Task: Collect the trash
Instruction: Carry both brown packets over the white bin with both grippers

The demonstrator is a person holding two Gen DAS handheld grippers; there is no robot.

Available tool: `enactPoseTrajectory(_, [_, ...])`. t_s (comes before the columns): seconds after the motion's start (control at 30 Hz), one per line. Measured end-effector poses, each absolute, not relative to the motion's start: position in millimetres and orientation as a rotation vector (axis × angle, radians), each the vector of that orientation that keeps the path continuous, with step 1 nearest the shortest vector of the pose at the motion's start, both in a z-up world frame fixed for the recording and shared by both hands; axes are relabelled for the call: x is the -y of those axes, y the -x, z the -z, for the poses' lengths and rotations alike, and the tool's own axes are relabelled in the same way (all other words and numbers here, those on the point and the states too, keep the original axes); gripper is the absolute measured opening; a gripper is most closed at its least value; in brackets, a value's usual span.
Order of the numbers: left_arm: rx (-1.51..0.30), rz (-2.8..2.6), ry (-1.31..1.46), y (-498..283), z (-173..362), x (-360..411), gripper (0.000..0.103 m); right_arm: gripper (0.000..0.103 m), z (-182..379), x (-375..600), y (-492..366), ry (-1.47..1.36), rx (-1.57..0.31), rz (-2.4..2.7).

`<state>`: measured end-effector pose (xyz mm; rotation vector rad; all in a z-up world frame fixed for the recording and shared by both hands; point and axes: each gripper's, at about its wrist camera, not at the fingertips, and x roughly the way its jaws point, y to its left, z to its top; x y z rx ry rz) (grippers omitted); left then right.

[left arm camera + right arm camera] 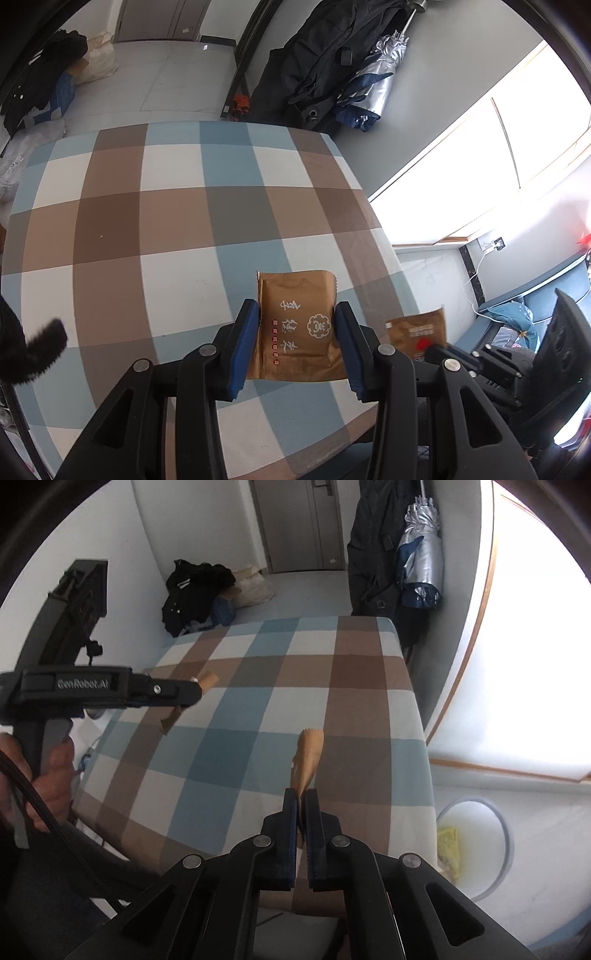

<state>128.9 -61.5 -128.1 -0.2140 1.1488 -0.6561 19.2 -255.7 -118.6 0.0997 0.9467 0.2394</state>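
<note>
My left gripper (297, 306) is shut on a flat brown snack wrapper (299, 332) with white lettering, its blue pads pressing on both side edges just above the checked tablecloth (166, 221). The right wrist view shows that left gripper (195, 694) from the side, the wrapper (208, 679) sticking out past it. My right gripper (302, 794) is shut on a second brown wrapper (310, 753), seen edge-on with its serrated end pointing away. In the left wrist view the right gripper (436, 349) holds this second wrapper (417, 328) past the table's right edge.
A round bin with a white liner (498, 834) stands on the floor right of the table, something yellow (448, 849) inside. Dark coats (373, 546) and a silver umbrella (421, 557) hang beyond the far edge. A hand (48, 775) grips the left tool's handle.
</note>
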Motion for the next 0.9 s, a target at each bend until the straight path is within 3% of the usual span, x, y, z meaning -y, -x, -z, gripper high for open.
enactPoseTrajectory(0.53, [-1.064, 0.829, 0.092, -111.0, 65.7, 191.7, 0.038, 0.003, -9.1, 389.0, 34.2, -0.275, -0.675, -0.176])
enactPoseTrajectory(0.73, [-1.146, 0.928, 0.072, -111.1, 81.3, 271.8, 0.038, 0.003, 6.7, 468.4, 45.5, -0.348, -0.665, -0.035])
enactPoseTrajectory(0.9, [-1.244, 0.976, 0.030, -110.1, 115.7, 329.2, 0.038, 0.003, 60.9, 521.5, 43.1, -0.438, -0.746, 0.052])
